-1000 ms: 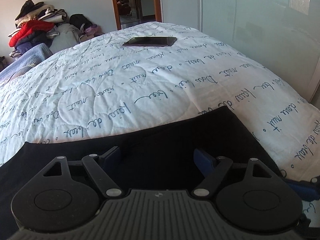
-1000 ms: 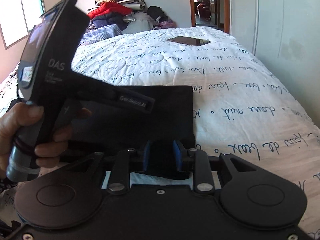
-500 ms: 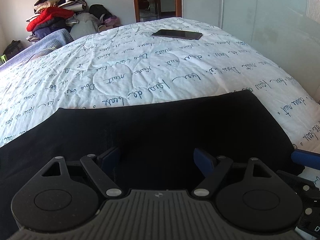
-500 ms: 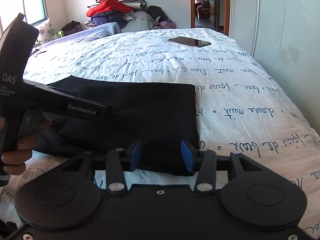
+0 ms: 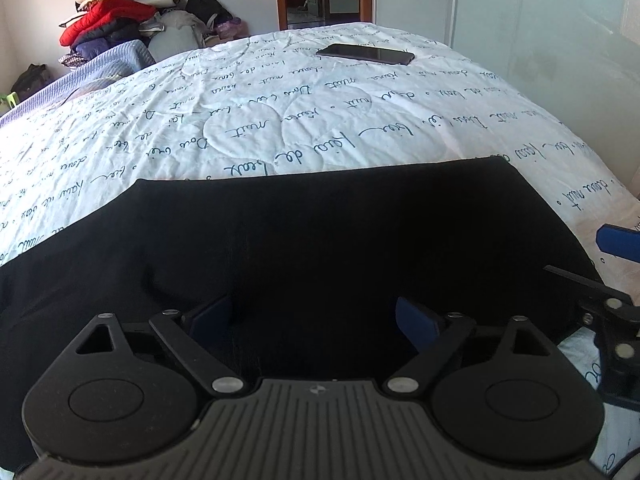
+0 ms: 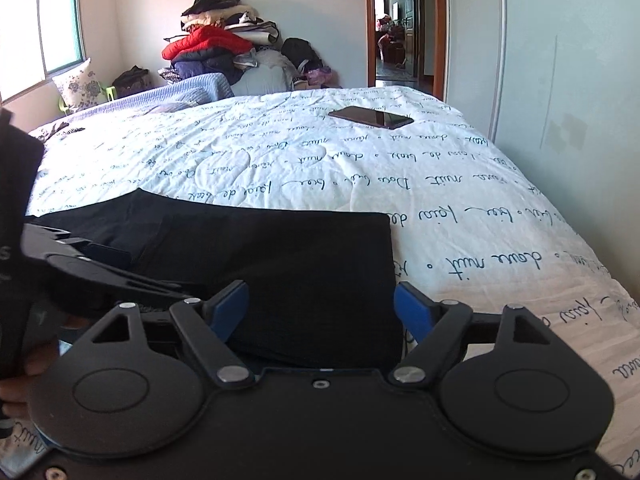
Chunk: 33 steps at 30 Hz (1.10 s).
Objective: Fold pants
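Observation:
Black pants [image 5: 320, 240] lie folded flat on the white quilt with blue script [image 5: 280, 120]; they also show in the right wrist view [image 6: 280, 264]. My left gripper [image 5: 314, 316] is open and empty, its blue pads hovering over the near part of the pants. My right gripper [image 6: 322, 304] is open and empty at the pants' near right corner. The right gripper's blue finger [image 5: 618, 242] shows at the right edge of the left wrist view. The left gripper's body [image 6: 80, 268] shows at the left of the right wrist view.
A dark phone [image 5: 366, 54] lies far back on the bed, also in the right wrist view [image 6: 370, 117]. A pile of clothes [image 6: 220, 48] stands against the far wall. A wardrobe door [image 6: 560, 80] runs along the bed's right side.
My right gripper has opened wide and let go of the pants. My left gripper has lowered and drawn back over the pants. The pants now lie flat.

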Each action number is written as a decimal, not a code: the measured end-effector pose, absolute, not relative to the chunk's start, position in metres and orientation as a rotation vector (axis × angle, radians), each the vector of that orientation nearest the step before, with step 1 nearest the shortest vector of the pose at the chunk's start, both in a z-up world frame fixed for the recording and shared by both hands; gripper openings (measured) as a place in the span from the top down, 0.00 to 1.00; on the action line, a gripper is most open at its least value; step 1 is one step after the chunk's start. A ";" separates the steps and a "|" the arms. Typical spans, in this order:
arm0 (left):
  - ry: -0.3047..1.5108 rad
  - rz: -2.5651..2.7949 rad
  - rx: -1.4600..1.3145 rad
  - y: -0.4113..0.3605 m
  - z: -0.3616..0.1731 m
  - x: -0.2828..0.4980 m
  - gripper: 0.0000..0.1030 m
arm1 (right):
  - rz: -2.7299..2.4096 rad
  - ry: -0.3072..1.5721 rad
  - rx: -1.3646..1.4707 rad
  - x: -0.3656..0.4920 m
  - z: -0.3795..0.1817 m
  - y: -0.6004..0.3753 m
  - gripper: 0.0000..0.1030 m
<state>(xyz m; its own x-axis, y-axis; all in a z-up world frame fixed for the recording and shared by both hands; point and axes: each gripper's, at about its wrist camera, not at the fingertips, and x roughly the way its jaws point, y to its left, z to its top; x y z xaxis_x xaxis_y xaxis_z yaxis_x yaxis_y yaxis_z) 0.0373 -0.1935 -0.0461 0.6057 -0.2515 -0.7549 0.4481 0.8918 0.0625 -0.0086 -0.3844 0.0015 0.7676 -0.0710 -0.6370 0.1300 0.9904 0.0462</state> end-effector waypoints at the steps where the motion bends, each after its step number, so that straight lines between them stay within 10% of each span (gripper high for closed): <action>1: 0.829 -0.411 0.255 -0.191 -0.046 0.036 0.09 | -0.116 0.708 0.077 -0.006 -0.003 -0.384 0.21; 33: 0.797 -0.085 0.184 -0.034 -0.030 0.050 0.09 | 0.193 0.666 -0.164 0.064 0.004 -0.275 0.12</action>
